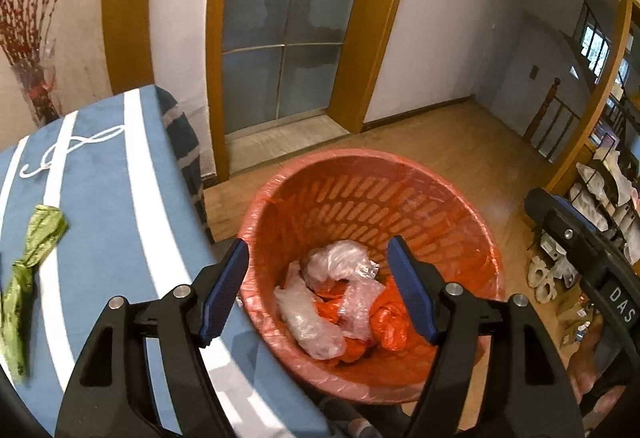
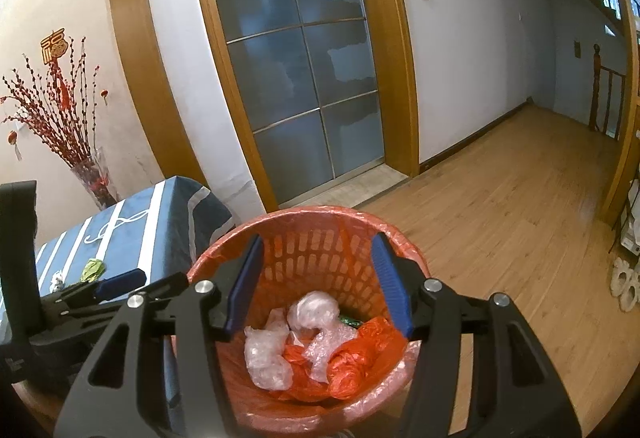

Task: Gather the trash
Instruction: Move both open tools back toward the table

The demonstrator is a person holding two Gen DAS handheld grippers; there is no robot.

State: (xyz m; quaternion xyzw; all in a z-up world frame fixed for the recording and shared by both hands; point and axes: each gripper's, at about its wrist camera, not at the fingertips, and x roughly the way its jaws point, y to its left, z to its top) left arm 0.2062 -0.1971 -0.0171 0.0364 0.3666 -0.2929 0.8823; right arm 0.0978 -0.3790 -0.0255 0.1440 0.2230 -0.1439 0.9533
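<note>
Basket (image 1: pixel 460 197) right of table (image 1: pixel 120 222), crumpled bags (image 1: pixel 340 262) inside it

White walls (image 2: pixel 460 49) are framing a tall frosted-glass door (image 2: pixel 296 65) in a wooden frame at twelve o'clock. A wood-plank floor (image 2: pixel 500 222) is spreading toward three o'clock, where a stair railing (image 2: pixel 604 97) is standing. At nine o'clock, red-berried branches in a glass vase (image 2: pixel 94 177) are rising behind a table draped in a blue-and-white striped cloth (image 1: pixel 104 205). Cool daylight is filling the room.
</note>
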